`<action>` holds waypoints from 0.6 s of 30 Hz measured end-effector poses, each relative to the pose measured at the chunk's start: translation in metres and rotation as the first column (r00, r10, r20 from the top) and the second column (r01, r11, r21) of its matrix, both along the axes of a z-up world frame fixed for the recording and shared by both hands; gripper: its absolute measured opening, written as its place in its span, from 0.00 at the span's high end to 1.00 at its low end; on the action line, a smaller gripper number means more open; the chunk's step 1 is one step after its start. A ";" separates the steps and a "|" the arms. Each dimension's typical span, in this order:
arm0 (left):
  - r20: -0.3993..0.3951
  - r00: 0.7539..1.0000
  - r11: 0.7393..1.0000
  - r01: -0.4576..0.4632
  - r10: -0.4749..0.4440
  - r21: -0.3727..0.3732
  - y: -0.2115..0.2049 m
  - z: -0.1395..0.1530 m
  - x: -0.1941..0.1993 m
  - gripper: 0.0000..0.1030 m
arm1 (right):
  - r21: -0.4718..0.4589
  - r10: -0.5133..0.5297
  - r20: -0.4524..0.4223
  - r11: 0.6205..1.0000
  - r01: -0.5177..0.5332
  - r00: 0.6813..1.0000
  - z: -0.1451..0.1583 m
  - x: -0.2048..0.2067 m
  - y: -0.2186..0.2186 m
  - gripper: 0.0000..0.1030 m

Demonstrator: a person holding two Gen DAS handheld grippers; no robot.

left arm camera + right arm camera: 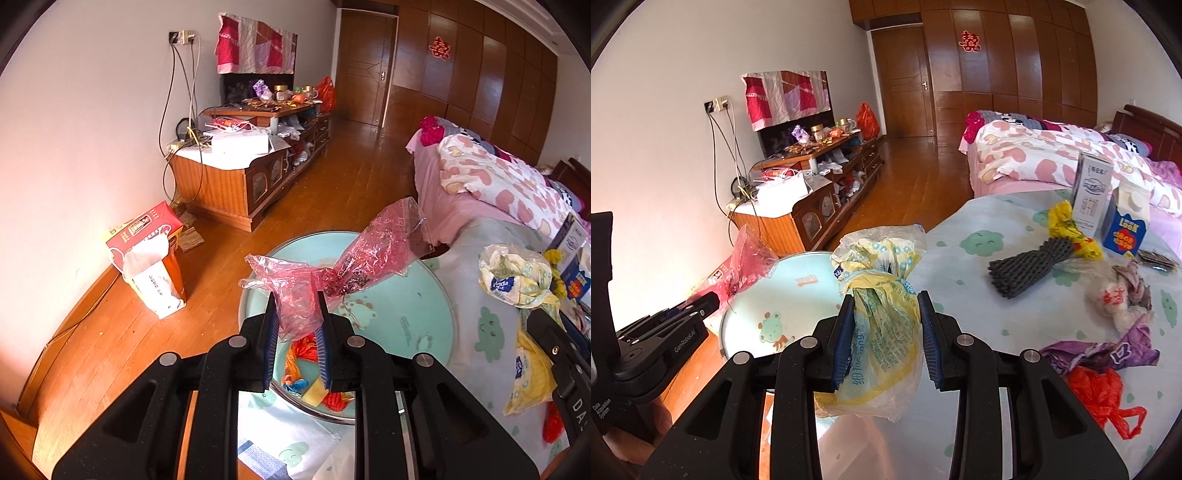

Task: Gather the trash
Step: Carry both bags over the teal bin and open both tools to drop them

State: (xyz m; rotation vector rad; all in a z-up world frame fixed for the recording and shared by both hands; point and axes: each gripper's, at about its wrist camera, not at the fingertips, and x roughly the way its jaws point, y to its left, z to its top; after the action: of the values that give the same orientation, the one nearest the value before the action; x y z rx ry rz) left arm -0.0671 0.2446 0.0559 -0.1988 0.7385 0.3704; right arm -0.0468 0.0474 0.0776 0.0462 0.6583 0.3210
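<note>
Two wrappers held: pink bag (317, 280) left, yellow-and-white wrapper (882, 314) right.

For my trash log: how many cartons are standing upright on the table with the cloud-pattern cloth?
2. A tall white carton stands at the far side of the table, and a blue-and-white carton stands just right of it, close beside. Others may be hidden outside the view.

Two cartons (1093, 192), one grey foam net (1027, 269), one round basin (798, 295), two held wrappers (882, 325).
</note>
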 end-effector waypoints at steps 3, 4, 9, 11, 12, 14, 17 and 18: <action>-0.013 1.000 1.000 -0.011 0.011 -0.003 0.003 -0.005 0.005 0.82 | 0.003 0.004 -0.028 1.000 -0.004 1.000 -0.006 0.012 0.011 0.66; -0.017 1.000 1.000 -0.014 0.014 -0.004 0.005 -0.006 0.006 0.82 | 0.003 0.006 -0.038 1.000 -0.006 0.999 -0.007 0.015 0.013 0.66; -0.040 0.999 0.999 -0.031 0.030 -0.009 0.013 -0.016 0.012 0.82 | -0.005 0.018 -0.093 1.000 -0.018 0.995 -0.019 0.031 0.029 0.66; -0.053 0.998 0.999 -0.034 0.034 -0.014 0.014 -0.021 0.015 0.82 | -0.018 0.028 -0.108 0.999 -0.030 0.994 -0.024 0.036 0.037 0.66; -0.059 0.998 0.999 -0.034 0.033 -0.016 0.014 -0.023 0.016 0.81 | -0.023 0.036 -0.118 0.999 -0.039 0.992 -0.027 0.039 0.041 0.66; -0.069 0.997 0.999 -0.033 0.032 -0.016 0.015 -0.027 0.019 0.81 | -0.022 0.046 -0.133 0.999 -0.049 0.990 -0.031 0.042 0.046 0.66; -0.080 0.996 0.999 -0.028 0.027 -0.016 0.014 -0.031 0.022 0.81 | -0.023 0.062 -0.152 0.997 -0.067 0.986 -0.035 0.049 0.054 0.66; -0.083 0.996 0.999 -0.028 0.027 -0.018 0.015 -0.032 0.022 0.80 | -0.027 0.068 -0.155 0.997 -0.073 0.986 -0.036 0.051 0.057 0.66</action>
State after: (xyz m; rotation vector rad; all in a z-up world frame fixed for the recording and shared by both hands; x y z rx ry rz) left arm -0.0453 0.2598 0.0234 -0.2125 0.8219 0.3999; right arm 0.0038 0.1040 0.0411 0.0161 0.8201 0.3774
